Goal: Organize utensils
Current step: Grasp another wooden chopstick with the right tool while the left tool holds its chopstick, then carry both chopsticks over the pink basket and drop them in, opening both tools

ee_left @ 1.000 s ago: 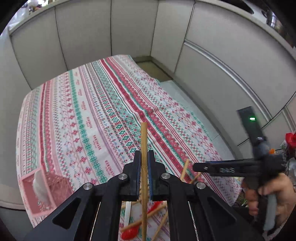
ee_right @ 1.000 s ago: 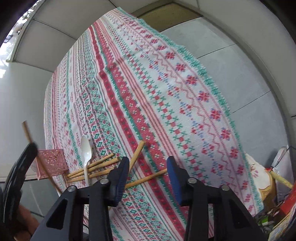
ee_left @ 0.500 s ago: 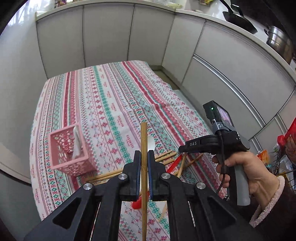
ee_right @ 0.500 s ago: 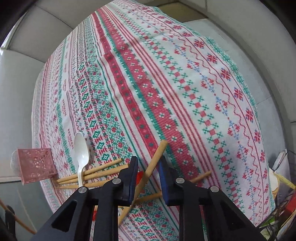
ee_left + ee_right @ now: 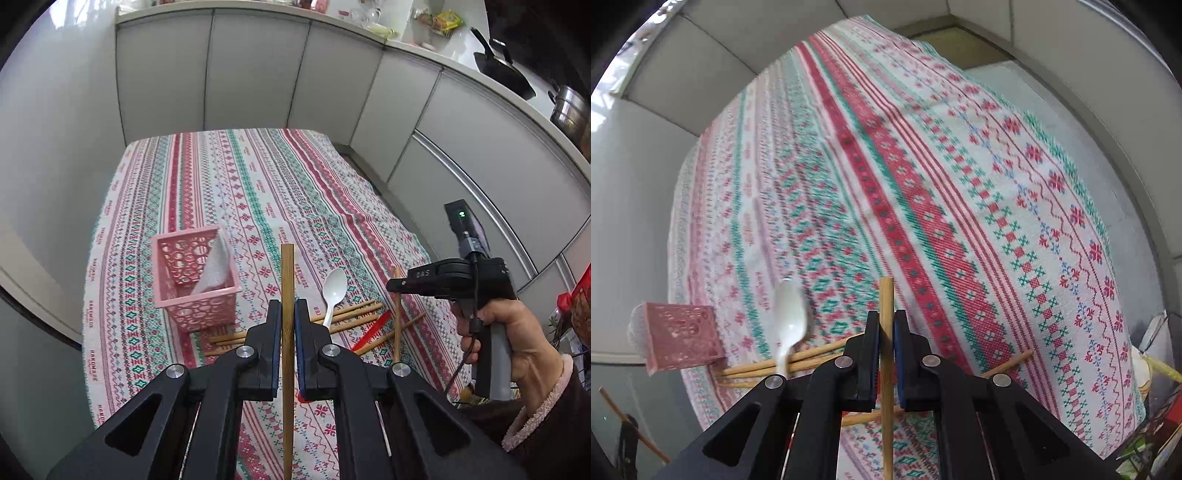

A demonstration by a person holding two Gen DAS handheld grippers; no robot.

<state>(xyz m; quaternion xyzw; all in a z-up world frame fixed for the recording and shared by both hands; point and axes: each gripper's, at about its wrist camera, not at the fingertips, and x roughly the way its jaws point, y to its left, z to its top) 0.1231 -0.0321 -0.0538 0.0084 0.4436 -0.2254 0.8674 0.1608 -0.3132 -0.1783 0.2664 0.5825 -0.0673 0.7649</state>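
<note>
Both the left gripper [image 5: 287,314] and the right gripper [image 5: 886,332] pinch one bamboo chopstick [image 5: 287,266] each above the surface's near edge, where either may swivel and miss the pink basket [image 5: 195,277].

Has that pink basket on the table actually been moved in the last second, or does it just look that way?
Cannot tell for certain. The pink basket shifts within the left wrist view, but so does the tablecloth beneath it, which points to camera motion rather than basket motion.

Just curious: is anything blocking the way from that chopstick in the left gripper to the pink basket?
Nothing visible: bare tablecloth lies between the wooden chopstick and the pink plastic basket, whose top is open.
</note>
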